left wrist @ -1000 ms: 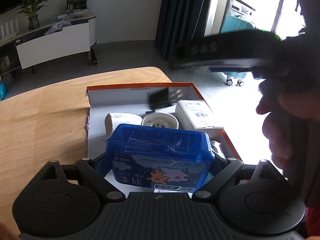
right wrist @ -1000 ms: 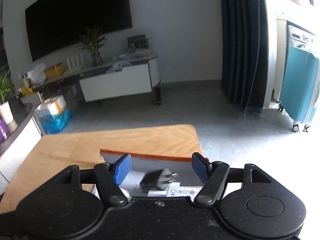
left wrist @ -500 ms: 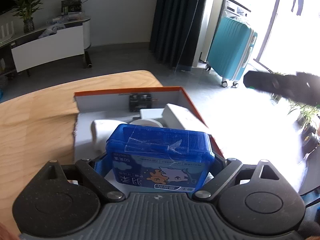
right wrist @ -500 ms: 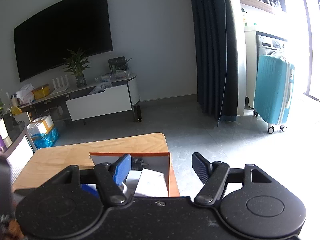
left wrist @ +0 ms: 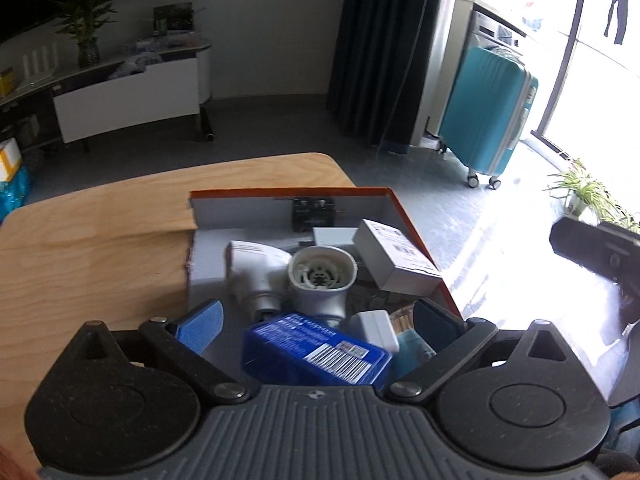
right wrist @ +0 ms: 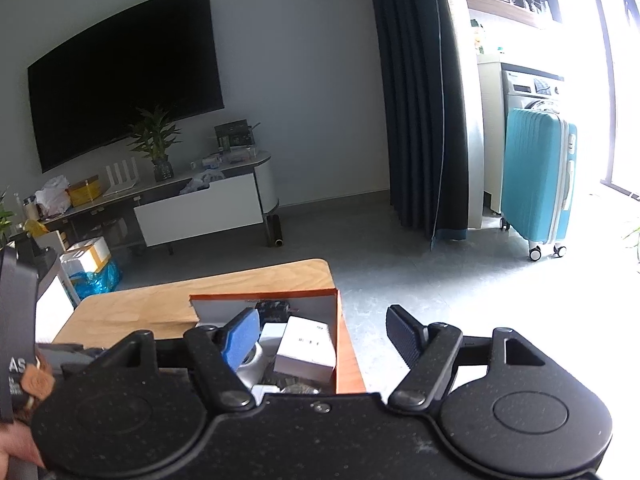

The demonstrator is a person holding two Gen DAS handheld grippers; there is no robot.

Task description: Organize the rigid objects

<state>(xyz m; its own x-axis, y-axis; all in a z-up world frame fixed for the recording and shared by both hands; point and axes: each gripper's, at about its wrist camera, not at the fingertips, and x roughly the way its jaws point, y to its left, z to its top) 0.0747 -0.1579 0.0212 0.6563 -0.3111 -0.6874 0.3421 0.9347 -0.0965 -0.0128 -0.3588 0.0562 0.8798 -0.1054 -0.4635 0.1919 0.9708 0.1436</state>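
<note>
An open orange-edged cardboard box point(left wrist: 416, 236) sits on the wooden table point(left wrist: 100, 248). In it lie a blue plastic case point(left wrist: 316, 354), a white hair dryer point(left wrist: 320, 280), a white carton point(left wrist: 394, 258), a black adapter point(left wrist: 314, 214) and a small white block point(left wrist: 374, 328). My left gripper point(left wrist: 318, 318) is open above the box, the blue case lying loose below its jaws. My right gripper point(right wrist: 324, 330) is open and empty, above the box's right edge point(right wrist: 346, 344); the white carton point(right wrist: 306, 350) shows below it.
The table's far right corner point(left wrist: 328, 164) ends just behind the box. A teal suitcase point(left wrist: 488, 116) stands on the floor at the right. A TV stand point(right wrist: 192, 204) is against the far wall. The other gripper's dark body point(left wrist: 592, 248) shows at the right.
My left gripper opened and let go of the blue case, which now lies in the box. My right gripper drew back and to the right, away from the box.
</note>
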